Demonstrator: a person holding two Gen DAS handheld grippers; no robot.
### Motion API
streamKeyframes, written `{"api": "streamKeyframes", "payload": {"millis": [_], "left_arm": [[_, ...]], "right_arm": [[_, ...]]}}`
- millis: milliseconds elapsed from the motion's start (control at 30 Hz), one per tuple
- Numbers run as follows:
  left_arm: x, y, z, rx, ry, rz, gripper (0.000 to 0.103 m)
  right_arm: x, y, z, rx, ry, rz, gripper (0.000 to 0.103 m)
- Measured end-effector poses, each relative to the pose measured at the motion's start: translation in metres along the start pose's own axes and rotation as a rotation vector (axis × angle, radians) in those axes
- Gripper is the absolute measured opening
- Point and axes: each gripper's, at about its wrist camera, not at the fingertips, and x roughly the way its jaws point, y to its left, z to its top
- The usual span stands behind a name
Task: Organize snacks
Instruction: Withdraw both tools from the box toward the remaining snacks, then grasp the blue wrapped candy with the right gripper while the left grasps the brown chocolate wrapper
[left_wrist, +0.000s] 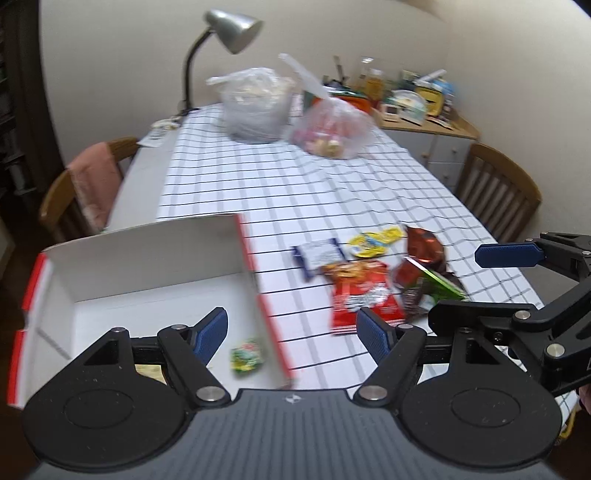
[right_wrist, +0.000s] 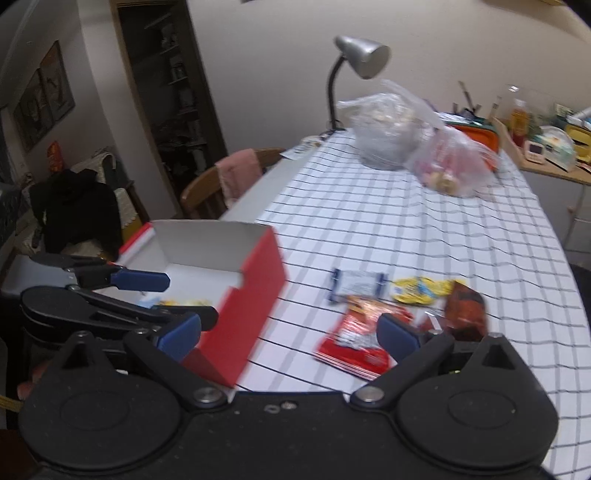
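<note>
A red and white box (left_wrist: 155, 258) stands open at the table's near left, holding a small green snack packet (left_wrist: 246, 355); the box also shows in the right wrist view (right_wrist: 255, 291). Right of it lie a red chip bag (left_wrist: 360, 295), a blue-white packet (left_wrist: 318, 254), a yellow packet (left_wrist: 375, 240), a dark red packet (left_wrist: 424, 251) and a green packet (left_wrist: 441, 286). My left gripper (left_wrist: 291, 332) is open and empty above the box's right wall. My right gripper (right_wrist: 290, 338) is open and empty, between the box and the red chip bag (right_wrist: 356, 341).
The table has a white checked cloth (left_wrist: 332, 184). Two clear plastic bags (left_wrist: 255, 103) and a grey desk lamp (left_wrist: 229, 27) stand at the far end. Wooden chairs (left_wrist: 496, 192) flank the table. A cluttered sideboard (left_wrist: 417, 107) is at the back right.
</note>
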Motion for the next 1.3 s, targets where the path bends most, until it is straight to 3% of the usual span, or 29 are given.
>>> {"api": "streamKeyframes", "payload": {"millis": [433,700,1000,1300], "left_arm": [[0.051,-0.094,0.003,0.087,0.052,-0.080,0.077],[0.098,-0.137,0.003,0.140,0.111,-0.113,0.077],[0.146,-0.153,0.007,0.167,0.189,-0.138,0.077],[0.183,-0.151,0.010,0.174,0.265,-0.149,0.074]], "right_arm": [[-0.014,-0.103,-0.040,0.033,0.088,-0.088,0.102],[0.002,-0.147,-0.066,-0.002,0.185,-0.071,0.097],[0.034,-0.174,-0.077,-0.142,0.284,-0.048,0.082],[0.063,-0.188,-0.080,-0.250,0.352,0.009,0.060]]}}
